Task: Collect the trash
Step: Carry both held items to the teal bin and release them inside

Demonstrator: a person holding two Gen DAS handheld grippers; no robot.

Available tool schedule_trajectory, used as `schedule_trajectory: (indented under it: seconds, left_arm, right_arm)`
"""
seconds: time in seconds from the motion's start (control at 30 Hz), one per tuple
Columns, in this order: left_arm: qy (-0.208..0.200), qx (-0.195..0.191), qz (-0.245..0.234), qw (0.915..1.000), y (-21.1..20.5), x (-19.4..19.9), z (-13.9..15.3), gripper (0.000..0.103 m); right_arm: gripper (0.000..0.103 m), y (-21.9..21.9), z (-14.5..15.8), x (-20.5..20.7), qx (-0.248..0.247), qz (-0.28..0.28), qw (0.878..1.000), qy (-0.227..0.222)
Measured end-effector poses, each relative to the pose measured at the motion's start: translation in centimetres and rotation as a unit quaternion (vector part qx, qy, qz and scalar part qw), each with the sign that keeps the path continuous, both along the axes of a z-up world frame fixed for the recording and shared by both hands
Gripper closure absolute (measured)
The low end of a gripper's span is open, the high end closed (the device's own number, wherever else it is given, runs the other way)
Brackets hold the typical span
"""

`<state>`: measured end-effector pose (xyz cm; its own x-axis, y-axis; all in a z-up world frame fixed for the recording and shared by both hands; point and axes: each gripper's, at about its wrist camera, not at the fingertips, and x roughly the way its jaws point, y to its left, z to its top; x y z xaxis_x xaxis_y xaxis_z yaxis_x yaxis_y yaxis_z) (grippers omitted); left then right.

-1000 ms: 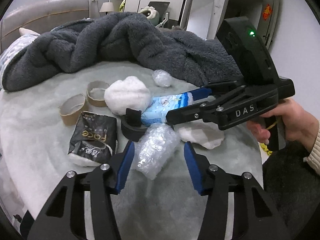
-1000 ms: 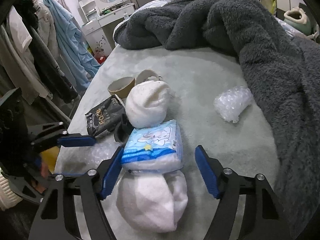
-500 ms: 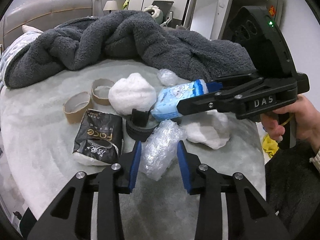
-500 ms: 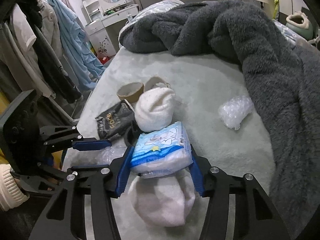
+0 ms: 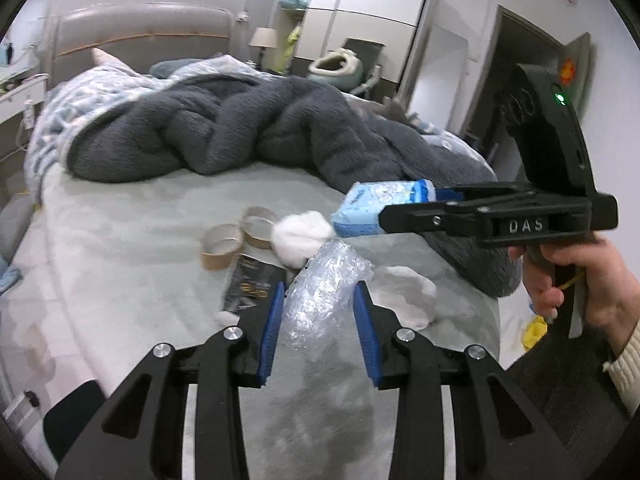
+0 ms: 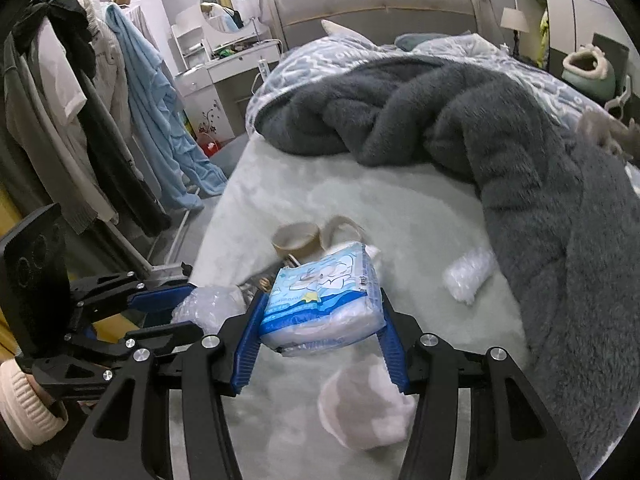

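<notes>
My left gripper [image 5: 319, 312] is shut on a crumpled bubble wrap wad [image 5: 324, 300] and holds it above the bed. My right gripper [image 6: 322, 320] is shut on a blue and white tissue pack [image 6: 324, 304], also lifted; the pack shows in the left wrist view [image 5: 380, 204]. On the pale bed cover [image 5: 120, 264] lie two cardboard tape rings [image 5: 222, 246], a black packet [image 5: 252, 284], a white fluffy ball [image 5: 302, 236], a white wad [image 6: 366, 408] and a second bubble wrap piece [image 6: 470, 274].
A dark grey fleece blanket [image 6: 460, 120] is heaped across the back and right of the bed. Clothes hang on a rack [image 6: 80, 120] left of the bed. A dresser with a mirror [image 6: 230, 4] stands behind.
Both grippers closed on their items and lifted them off the bed: the left took the bubble wrap, the right took the tissue pack. Both views rose and pulled back.
</notes>
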<state>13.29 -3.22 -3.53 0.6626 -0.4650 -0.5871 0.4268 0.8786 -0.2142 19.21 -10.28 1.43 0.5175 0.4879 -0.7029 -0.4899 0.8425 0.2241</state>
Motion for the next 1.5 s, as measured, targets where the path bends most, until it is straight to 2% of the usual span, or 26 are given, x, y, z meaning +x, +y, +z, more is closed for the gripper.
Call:
schedule_trajectory:
  seconds: [0.13,0.33,0.5,0.67,0.8,1.1,1.33,1.5]
  left_arm:
    - [-0.005,0.006,0.043,0.9991,2.0,-0.5,1.0,0.065]
    - [0.006,0.016,0.116,0.9930,6.3,-1.2,0.6,0.065]
    - [0.017,0.024,0.182,0.9829,10.4,-1.3,0.0,0.065]
    - [0.044,0.026,0.250,0.9669,15.0,-1.5,-1.2,0.065]
    - [0.065,0.037,0.283,0.9562,17.8,-1.6,-2.3,0.065]
    - [0.146,0.051,0.312,0.9374,22.3,-2.3,-6.6,0.065]
    - [0.224,0.058,0.321,0.9186,24.9,-2.9,-10.5,0.064]
    - [0.259,0.059,0.316,0.9110,26.2,-3.3,-12.2,0.060]
  right_arm:
    - [0.049,1.9,0.9,-0.5,0.009,0.006,1.000,-0.014]
    - [0.049,6.3,1.7,-1.0,0.006,0.026,0.999,-0.034]
    - [0.049,10.2,1.4,-1.4,0.003,0.036,0.999,-0.037]
    - [0.049,14.8,0.9,-2.0,0.003,0.063,0.997,-0.039]
    - [0.049,18.0,0.4,-2.6,0.002,0.087,0.995,-0.038]
    - [0.049,23.7,-2.6,-2.9,-0.013,0.126,0.992,-0.001]
    - [0.049,28.0,-4.8,-3.4,-0.035,0.156,0.987,0.023]
    - [0.049,30.6,-7.1,-3.2,-0.059,0.167,0.983,0.044]
